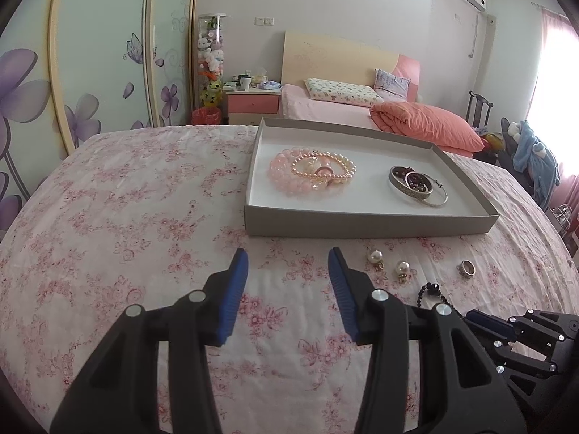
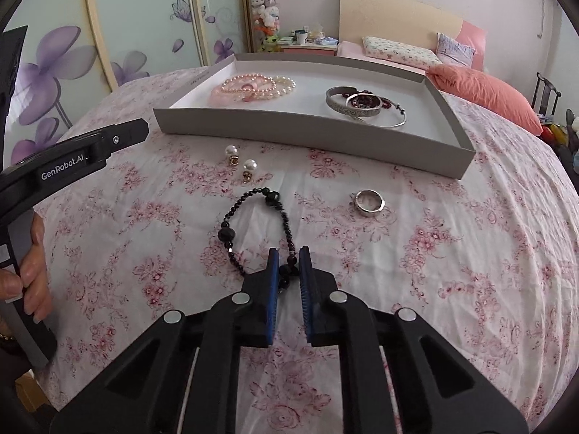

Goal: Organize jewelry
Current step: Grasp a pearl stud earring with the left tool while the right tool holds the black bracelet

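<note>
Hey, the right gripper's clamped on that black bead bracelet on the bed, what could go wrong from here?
1. The right gripper pinches only one end of the black bead bracelet; the rest lies loose on the bedspread, so it may swing or slip when lifted.
2. The pearl earrings lie just beyond it, and a dragged loop might scatter them.
3. The box has a raised front wall that the dangling beads might catch on.

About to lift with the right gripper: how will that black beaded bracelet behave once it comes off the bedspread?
Probably floppy: the black beaded bracelet lies in a loose, uneven loop, so it should dangle from the right gripper, which is shut on its near end. Its mixed small and large beads look rounded, so it might slip. It likely weighs little and could swing over the tray.
</note>
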`<state>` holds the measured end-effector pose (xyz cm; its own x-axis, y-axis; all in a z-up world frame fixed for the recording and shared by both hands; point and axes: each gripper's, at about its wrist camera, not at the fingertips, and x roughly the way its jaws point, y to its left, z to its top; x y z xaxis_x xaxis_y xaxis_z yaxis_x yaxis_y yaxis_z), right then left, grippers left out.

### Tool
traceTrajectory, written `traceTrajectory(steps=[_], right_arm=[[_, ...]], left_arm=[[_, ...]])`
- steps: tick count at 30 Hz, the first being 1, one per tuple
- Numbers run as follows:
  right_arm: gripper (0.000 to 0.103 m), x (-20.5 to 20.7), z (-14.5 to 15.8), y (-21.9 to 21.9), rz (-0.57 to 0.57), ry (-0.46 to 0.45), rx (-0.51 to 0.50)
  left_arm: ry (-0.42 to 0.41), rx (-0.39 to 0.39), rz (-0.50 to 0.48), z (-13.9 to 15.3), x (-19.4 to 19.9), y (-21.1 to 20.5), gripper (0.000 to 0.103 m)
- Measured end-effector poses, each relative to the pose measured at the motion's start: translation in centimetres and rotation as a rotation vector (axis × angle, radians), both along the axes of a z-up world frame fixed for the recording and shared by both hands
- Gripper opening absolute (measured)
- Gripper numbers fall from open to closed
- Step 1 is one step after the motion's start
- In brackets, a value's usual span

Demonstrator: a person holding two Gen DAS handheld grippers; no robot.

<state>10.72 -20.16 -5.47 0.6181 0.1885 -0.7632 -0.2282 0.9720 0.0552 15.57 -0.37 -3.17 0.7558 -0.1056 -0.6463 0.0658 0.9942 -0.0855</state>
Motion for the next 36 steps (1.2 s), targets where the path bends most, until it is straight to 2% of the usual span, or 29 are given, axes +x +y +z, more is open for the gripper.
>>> traceTrajectory(steps=[4,16,27,33,36], right_arm=[[0.012,-0.1,0.0,-1.3,-0.041,-0.001,-0.006],[0.012,1.7,-0.1,-6.5,-0.261,0.001,-0.034],[0.012,2.7,-0.2,-7.3,-0.269,0.005,-0.006],[0.012,2.9,-0.3,-7.3,-0.264,0.006,0.003],[0.012,2.9,-0.3,-7.3,-0.261,0.006,0.005]], left_arm=[[0.009,0.003,-0.023,-0.2,0.2,-0.9,0.048],[0.078,0.062,-0.136,-1.5,1.8,-4.8,0.049],[0.145,0.081,-0.175,-2.7,3.8,-7.1,0.049],[0.172,0.071,-0.154,-3.1,5.2,-7.4,0.04],[0.179,0.081,-0.145,-3.1,5.5,-7.5,0.029]])
